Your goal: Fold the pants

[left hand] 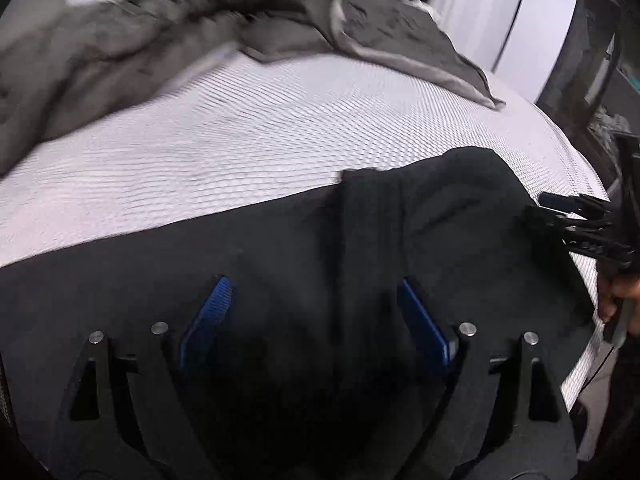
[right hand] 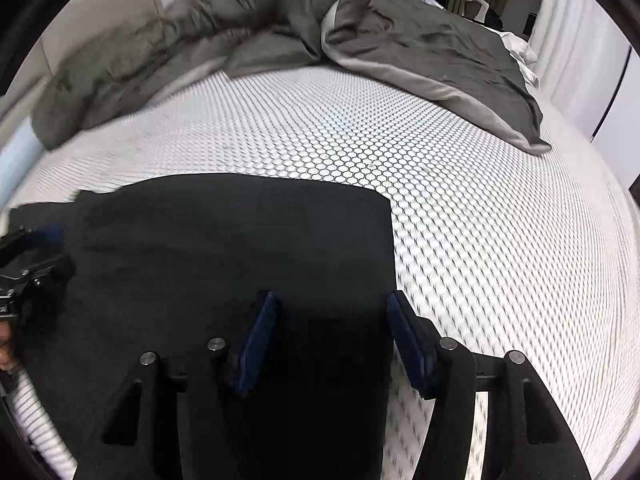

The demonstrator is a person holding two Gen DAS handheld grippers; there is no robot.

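We see the black pants lying flat on the bed, below a rumpled grey duvet. Our left claw hangs wide open above the fabric, gripping nothing. Our right claw straddles the pants' right edge half open, pads not pressing on it.

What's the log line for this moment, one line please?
task: fold pants | black pants flat on mattress | left gripper open | right gripper open over pants edge

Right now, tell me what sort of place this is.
Most likely a bedroom: the black pants lie on a bare white mattress, with a rumpled grey duvet and white pillows behind.
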